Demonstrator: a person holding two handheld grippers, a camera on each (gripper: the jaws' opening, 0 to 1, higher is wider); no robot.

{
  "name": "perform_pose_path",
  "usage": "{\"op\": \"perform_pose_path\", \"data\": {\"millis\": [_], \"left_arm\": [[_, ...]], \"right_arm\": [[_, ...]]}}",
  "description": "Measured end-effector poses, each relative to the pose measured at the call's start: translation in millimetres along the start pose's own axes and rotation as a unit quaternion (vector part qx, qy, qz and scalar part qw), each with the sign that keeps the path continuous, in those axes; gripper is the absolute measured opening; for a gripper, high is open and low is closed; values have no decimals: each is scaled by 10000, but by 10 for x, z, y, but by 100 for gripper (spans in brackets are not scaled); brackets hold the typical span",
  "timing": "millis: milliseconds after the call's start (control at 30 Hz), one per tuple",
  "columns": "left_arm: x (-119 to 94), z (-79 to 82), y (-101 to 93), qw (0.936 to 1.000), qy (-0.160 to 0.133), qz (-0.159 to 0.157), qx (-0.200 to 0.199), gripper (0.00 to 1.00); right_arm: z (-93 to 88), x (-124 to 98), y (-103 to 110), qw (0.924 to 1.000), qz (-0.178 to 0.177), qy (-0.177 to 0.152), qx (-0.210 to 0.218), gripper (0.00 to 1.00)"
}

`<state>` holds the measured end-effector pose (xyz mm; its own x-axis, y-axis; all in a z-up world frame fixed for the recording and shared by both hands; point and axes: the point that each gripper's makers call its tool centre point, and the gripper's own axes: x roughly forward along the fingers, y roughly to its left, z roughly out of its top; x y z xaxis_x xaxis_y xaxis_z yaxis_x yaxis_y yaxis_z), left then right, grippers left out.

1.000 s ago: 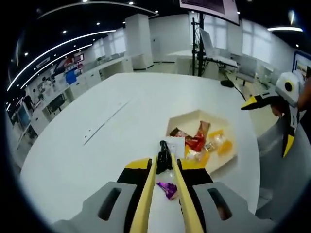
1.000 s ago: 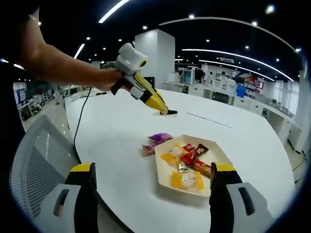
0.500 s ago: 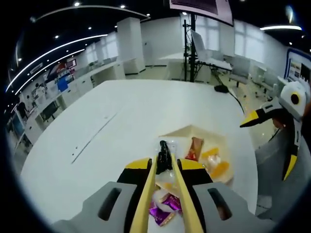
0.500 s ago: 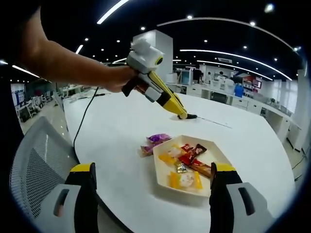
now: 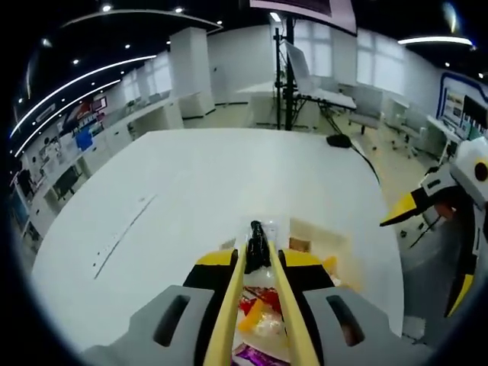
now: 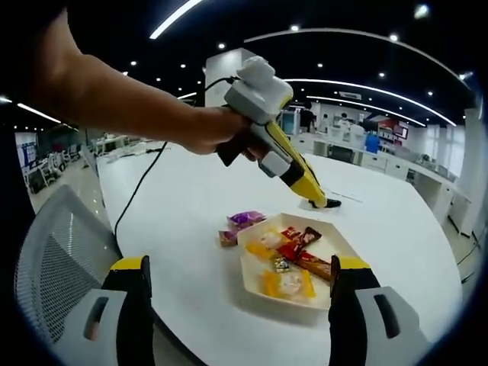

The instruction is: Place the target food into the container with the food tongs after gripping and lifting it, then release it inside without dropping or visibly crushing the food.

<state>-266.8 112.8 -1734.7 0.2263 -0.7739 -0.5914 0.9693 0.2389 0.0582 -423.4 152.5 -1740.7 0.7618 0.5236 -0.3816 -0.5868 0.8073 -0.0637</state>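
Note:
A white angular tray [image 6: 268, 303] holds several wrapped snacks, among them a red packet [image 6: 293, 248] and yellow ones. In the right gripper view a hand holds my left gripper [image 6: 329, 203] above the table just past the tray's far right corner, its black-tipped jaws together. The left gripper view looks down my left gripper [image 5: 258, 248], shut with nothing seen in it, over the tray [image 5: 335, 245] and its snacks [image 5: 256, 319]. My right gripper [image 6: 240, 264] stands wide open in front of the tray, holding nothing.
Two purple wrappers [image 6: 245, 219] lie on the white round table [image 6: 183, 206] beside the tray's left side. A grey mesh chair [image 6: 53, 259] stands at the table's near edge. A black cable [image 6: 137, 191] trails over the table. My right gripper [image 5: 421, 256] shows at the right.
My left gripper has travelled from behind the tray's left side across to its far right corner, still shut. The right gripper has stayed open and still.

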Motion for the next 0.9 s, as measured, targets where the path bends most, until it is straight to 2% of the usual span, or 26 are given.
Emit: {"op": "perform_pose_path", "data": {"millis": [367, 567, 900], "left_arm": [[21, 43, -87, 9999, -13, -102, 62, 18], [28, -8, -98, 9999, 8, -108, 37, 19], [-73, 50, -96, 9997, -166, -112, 112, 22]], "right_arm": [[-1, -3, -8, 10000, -21, 7, -4, 95], [-6, 1, 0, 10000, 0, 12, -12, 96], [-11, 7, 23, 10000, 52, 40, -44, 96]]}}
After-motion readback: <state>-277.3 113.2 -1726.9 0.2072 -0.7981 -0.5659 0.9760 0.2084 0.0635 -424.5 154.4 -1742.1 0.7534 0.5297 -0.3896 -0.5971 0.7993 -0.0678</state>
